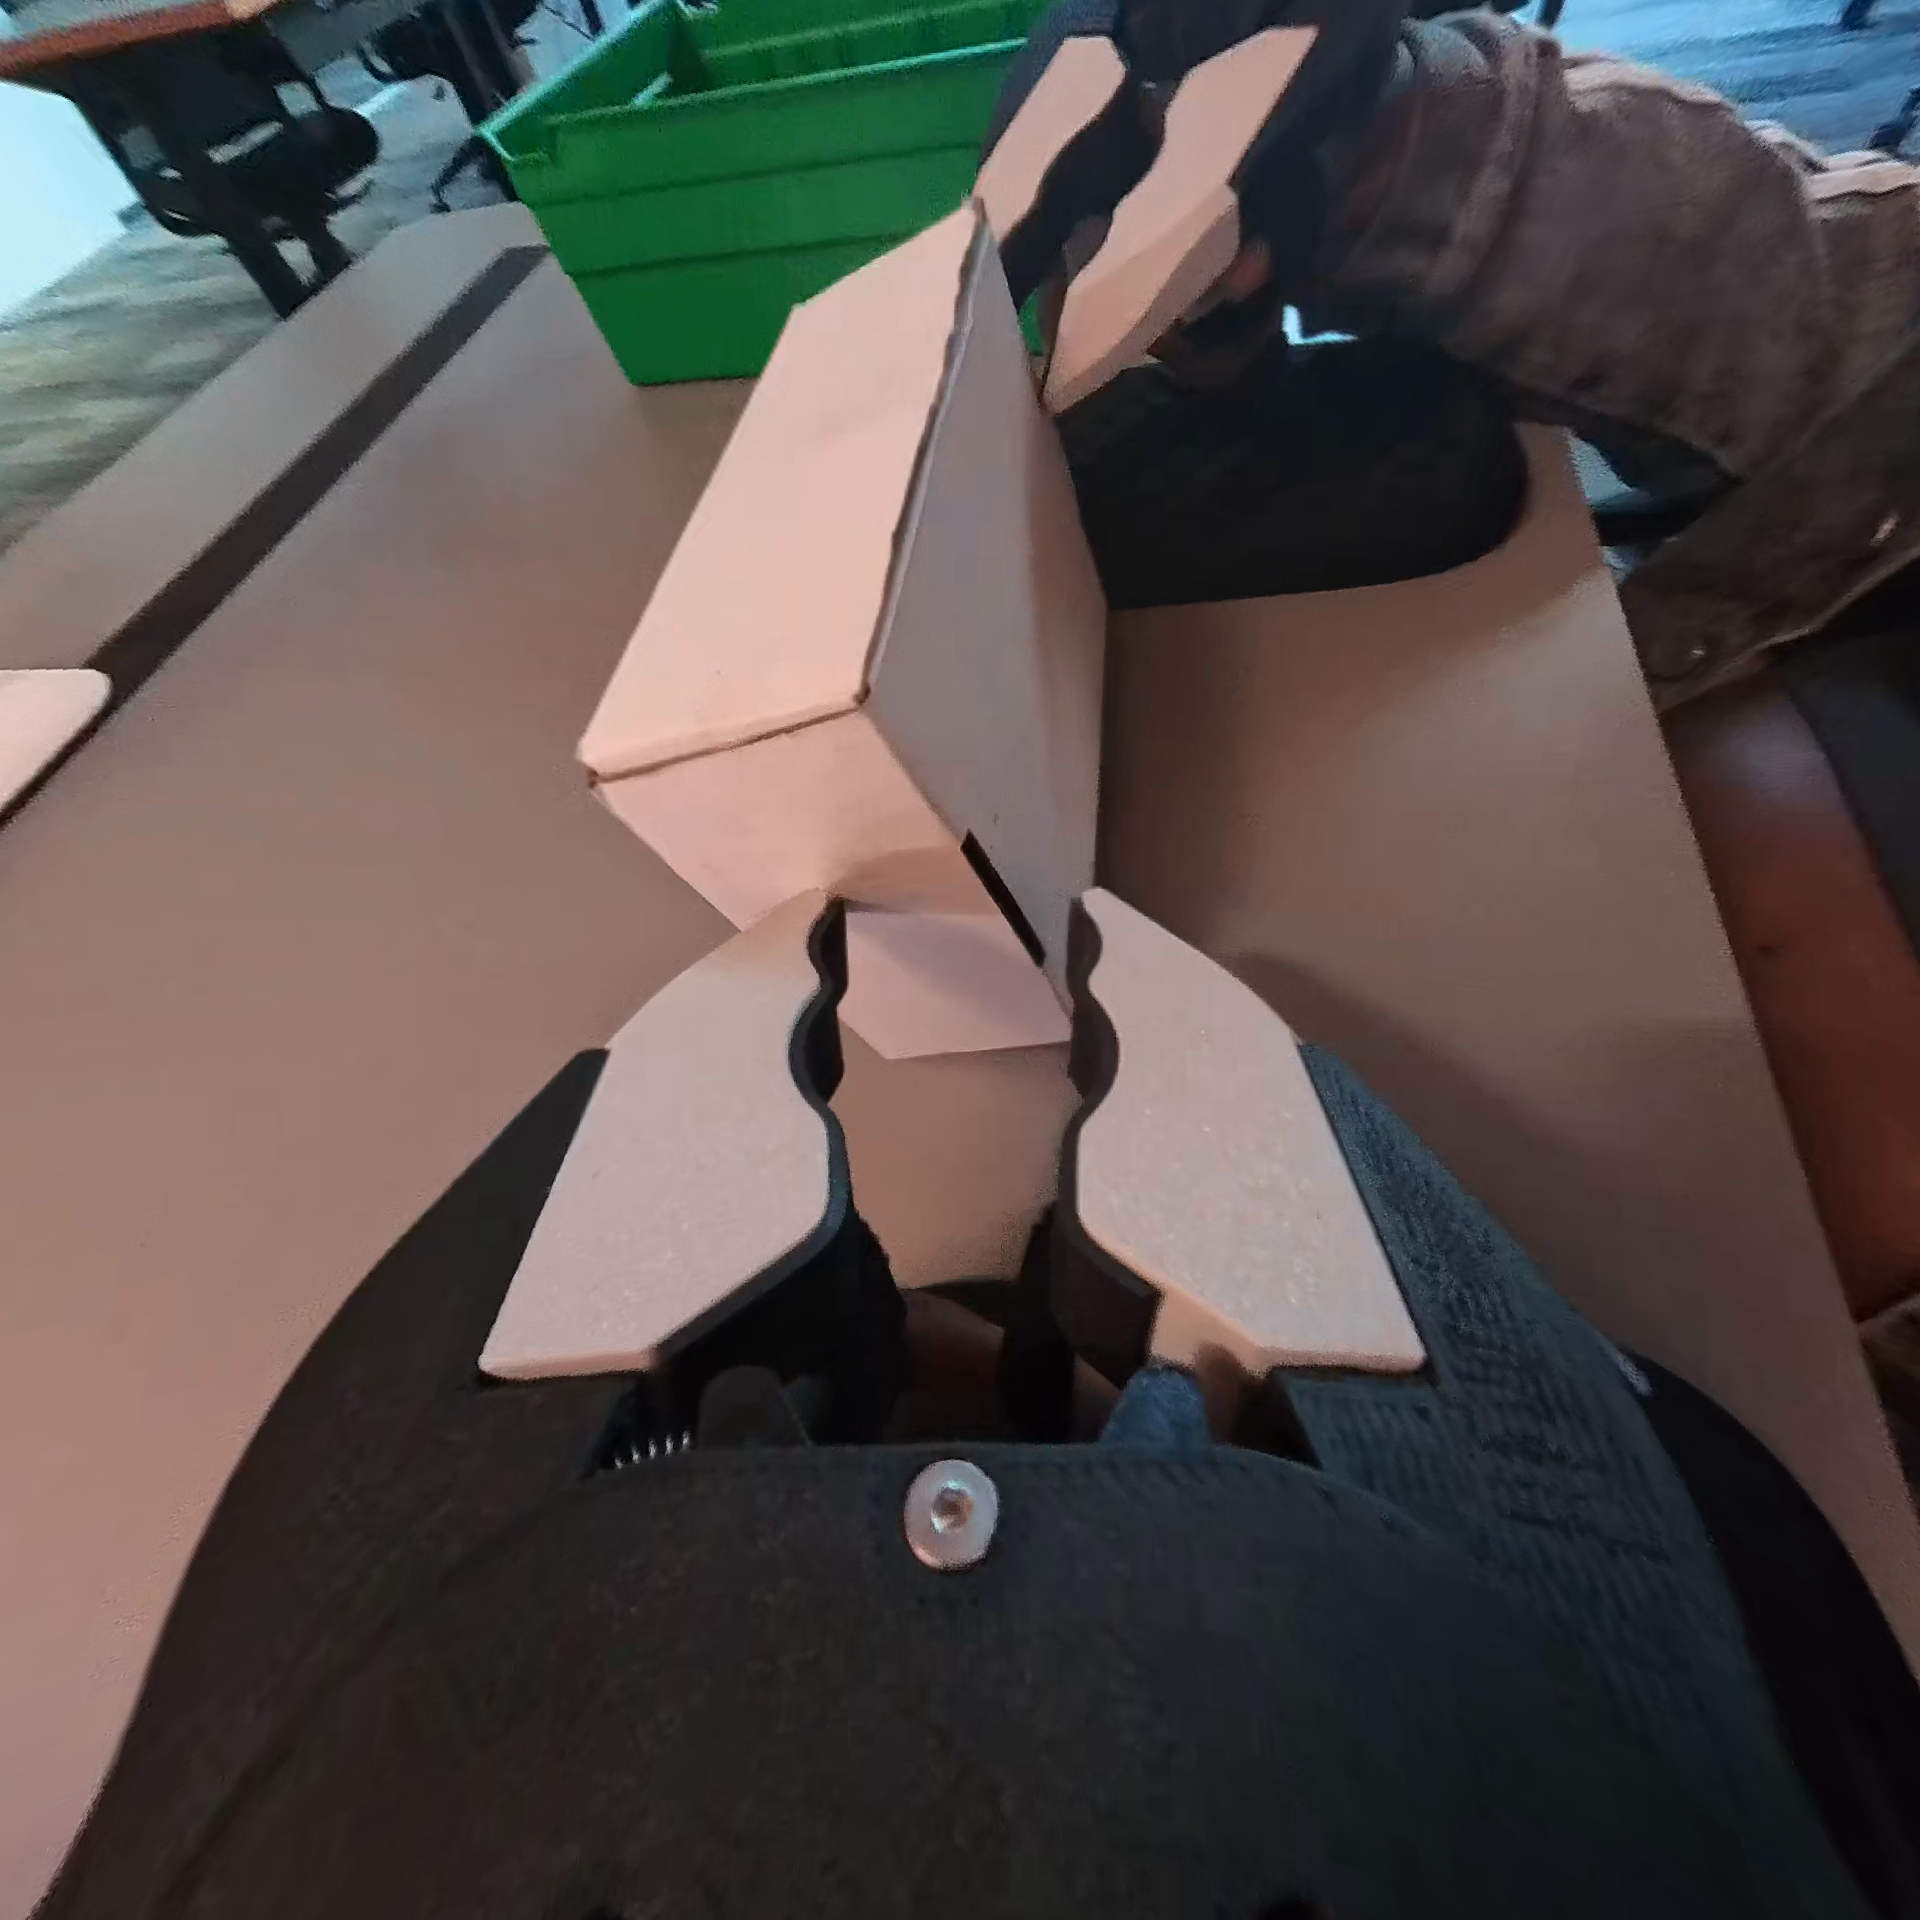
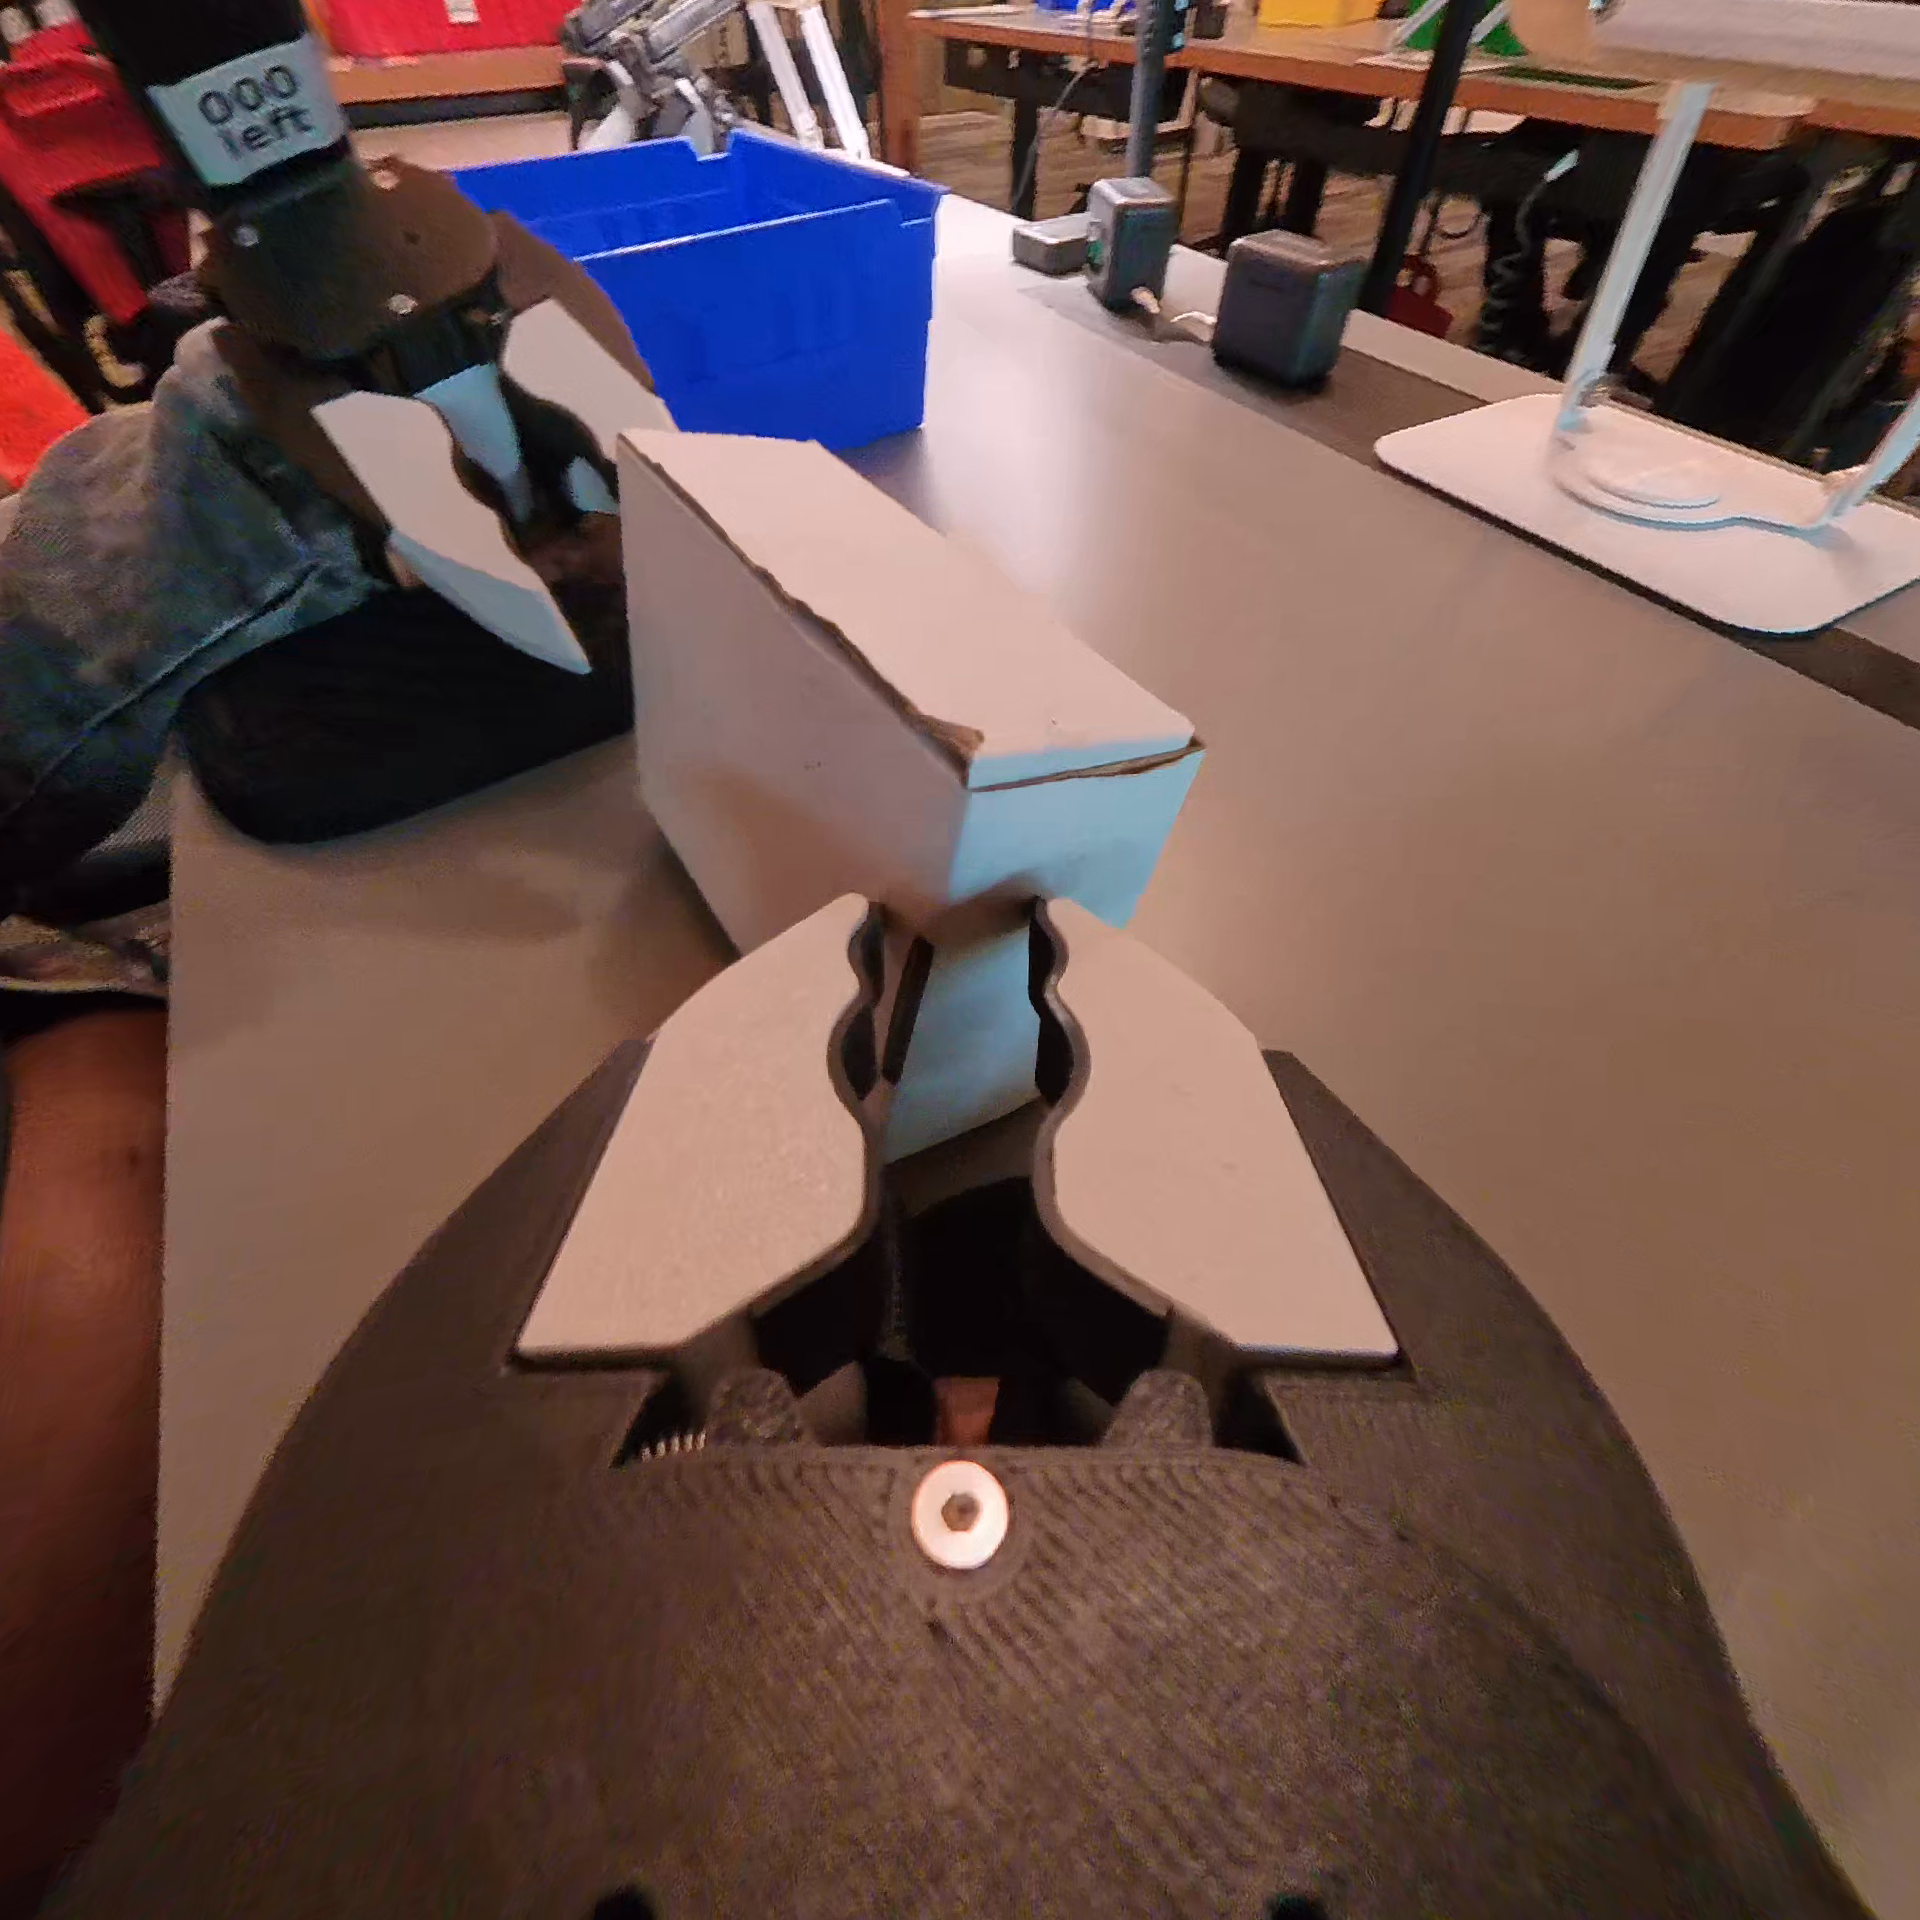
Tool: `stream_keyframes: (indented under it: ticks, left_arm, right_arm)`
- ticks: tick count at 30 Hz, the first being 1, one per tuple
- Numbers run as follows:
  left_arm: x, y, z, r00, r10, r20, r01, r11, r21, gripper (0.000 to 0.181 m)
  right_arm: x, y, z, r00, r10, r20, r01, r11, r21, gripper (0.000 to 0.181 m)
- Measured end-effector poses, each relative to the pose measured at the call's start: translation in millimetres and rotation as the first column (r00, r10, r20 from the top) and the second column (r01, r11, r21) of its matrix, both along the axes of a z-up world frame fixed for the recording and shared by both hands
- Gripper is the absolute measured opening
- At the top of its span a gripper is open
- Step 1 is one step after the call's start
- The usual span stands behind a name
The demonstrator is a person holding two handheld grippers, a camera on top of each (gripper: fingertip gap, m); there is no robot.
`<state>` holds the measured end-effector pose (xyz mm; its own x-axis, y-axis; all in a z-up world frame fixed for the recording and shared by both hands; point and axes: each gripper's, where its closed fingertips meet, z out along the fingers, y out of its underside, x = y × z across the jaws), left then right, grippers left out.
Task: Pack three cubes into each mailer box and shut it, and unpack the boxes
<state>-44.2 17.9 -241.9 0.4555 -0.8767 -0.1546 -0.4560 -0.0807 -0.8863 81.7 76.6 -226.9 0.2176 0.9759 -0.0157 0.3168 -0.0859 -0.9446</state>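
A closed white mailer box [image 1: 810,582] is tipped up on one long edge above the table. My left gripper [image 1: 956,914] is shut on one end of it. My right gripper [image 2: 954,914] is shut on the other end of the same box [image 2: 790,707]. Each gripper also shows at the far end of the box in the other view: the right one in the left wrist view [image 1: 1039,312], the left one in the right wrist view [image 2: 597,540]. No cubes are in view; the box's inside is hidden.
A green bin [image 1: 727,187] stands on the table [image 1: 312,935] beyond the box in the left wrist view. In the right wrist view there are a blue bin [image 2: 748,270], small grey devices [image 2: 1288,301] and a white stand base [image 2: 1662,520]. A person's sleeve [image 1: 1610,312] is at the table's edge. There is about 15 centimeters between the tips of the two grippers.
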Motion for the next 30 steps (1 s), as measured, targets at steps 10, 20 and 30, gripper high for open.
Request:
stream_keyframes:
  ticks: [10, 20, 30]
  left_arm:
    - [5, 30, 0, 0.99, 0.137, 0.017, -0.138, 0.989, 0.06, 0.113]
    - [41, 48, 0, 0.992, 0.105, 0.065, -0.106, 0.994, -0.003, 0.111]
    - [39, 49, -3, 0.989, 0.097, 0.113, -0.09, 0.994, -0.067, 0.093]
  right_arm:
    - [0, -9, -11, 0.995, 0.075, 0.071, -0.077, 0.997, 0.024, 0.035]
    - [-1, -9, -13, 0.995, 0.065, 0.081, -0.067, 0.997, 0.023, 0.033]
    - [-1, -9, -14, 0.995, 0.063, 0.079, -0.065, 0.998, 0.019, 0.029]
